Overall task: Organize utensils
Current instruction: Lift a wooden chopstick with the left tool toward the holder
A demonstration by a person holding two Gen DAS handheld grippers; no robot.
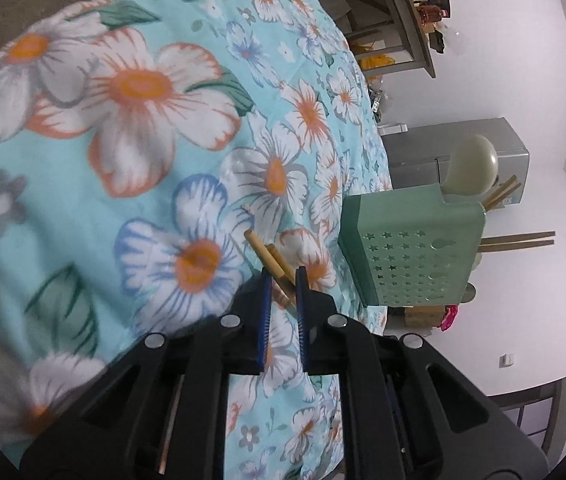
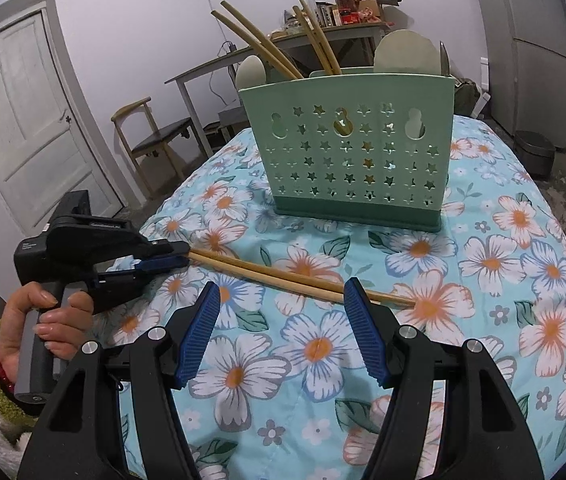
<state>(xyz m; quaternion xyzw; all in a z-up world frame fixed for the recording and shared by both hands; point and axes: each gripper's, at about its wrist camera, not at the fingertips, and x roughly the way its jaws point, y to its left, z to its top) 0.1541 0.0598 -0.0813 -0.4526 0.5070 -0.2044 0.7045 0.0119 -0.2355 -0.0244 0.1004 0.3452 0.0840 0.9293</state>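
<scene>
Bamboo chopsticks (image 2: 283,276) pinched by left gripper (image 1: 283,280) | right gripper (image 2: 281,308) agape | labels unreadable

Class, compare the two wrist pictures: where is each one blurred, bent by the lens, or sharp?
Left wrist view: the tablecloth is smeared at the left and lower-left, sharper near the holder; the frame is rolled sideways. Right wrist view: crisp throughout, the chopsticks and holder's star holes clear; the door bows from fisheye distortion. Both: dark round vignette at the corners, soft even light.
</scene>
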